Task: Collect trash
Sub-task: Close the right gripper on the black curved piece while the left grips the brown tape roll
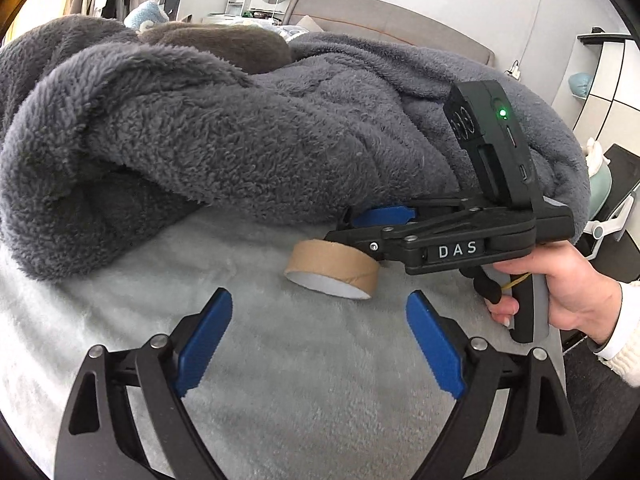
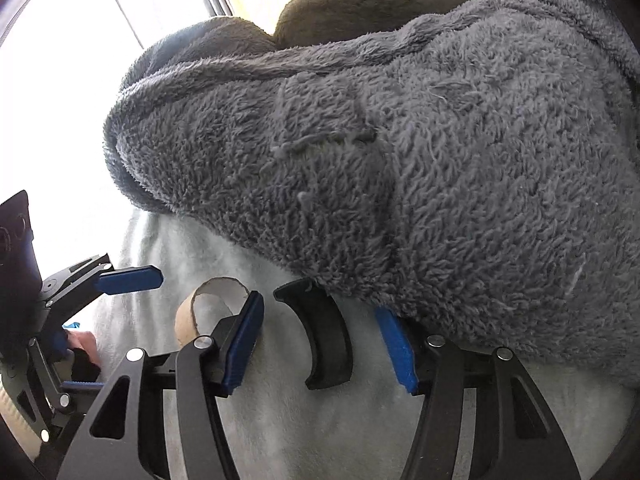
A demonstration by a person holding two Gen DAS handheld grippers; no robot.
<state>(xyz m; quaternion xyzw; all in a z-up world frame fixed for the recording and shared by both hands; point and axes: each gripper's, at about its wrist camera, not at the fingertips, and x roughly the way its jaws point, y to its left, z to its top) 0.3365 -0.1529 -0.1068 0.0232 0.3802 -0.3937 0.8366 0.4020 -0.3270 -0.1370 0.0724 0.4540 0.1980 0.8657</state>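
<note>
A brown cardboard tape core (image 1: 332, 270) lies on the pale bed sheet (image 1: 280, 360), just ahead of my open left gripper (image 1: 320, 304). My right gripper (image 2: 320, 312) is open; its left finger (image 2: 244, 340) stands just right of the core (image 2: 208, 312) and its right finger (image 2: 394, 344) touches the blanket edge. A curved black plastic piece (image 2: 324, 336) lies on the sheet between the right gripper's fingers. In the left wrist view the right gripper (image 1: 360, 232) reaches in from the right, above the core.
A thick grey fleece blanket (image 1: 200, 140) is heaped across the bed behind the core, and it fills the right wrist view (image 2: 440, 140). A brown pillow (image 1: 224, 44) lies behind it. A chair and shelves (image 1: 608, 80) stand at the right.
</note>
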